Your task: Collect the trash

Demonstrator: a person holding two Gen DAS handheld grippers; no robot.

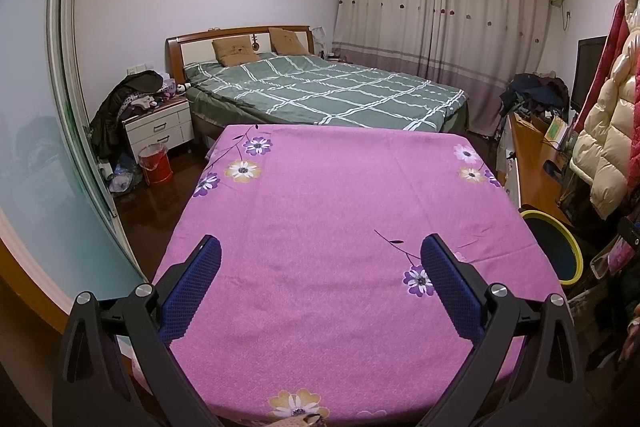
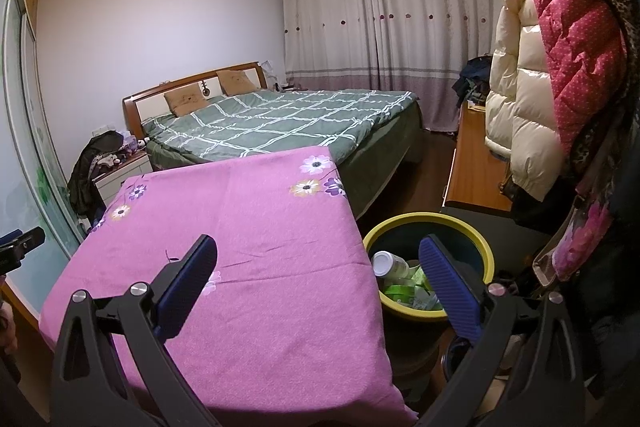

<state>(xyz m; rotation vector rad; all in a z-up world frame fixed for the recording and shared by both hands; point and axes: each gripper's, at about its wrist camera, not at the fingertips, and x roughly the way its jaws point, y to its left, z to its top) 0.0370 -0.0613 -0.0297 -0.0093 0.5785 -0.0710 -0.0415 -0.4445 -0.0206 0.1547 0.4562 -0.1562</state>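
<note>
The left gripper (image 1: 320, 263) hangs spread and empty over the pink-clothed bench (image 1: 328, 195) at frame centre. The right gripper (image 2: 318, 259) is also spread wide, empty. At lower right, the yellow-rimmed bin (image 2: 476, 231) holds a white bottle (image 2: 390, 264) and green wrappers (image 2: 404, 291).

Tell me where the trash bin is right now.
The yellow-rimmed trash bin stands on the floor off the pink-clothed table's right edge, in the right wrist view, already holding bottles and wrappers.
</note>
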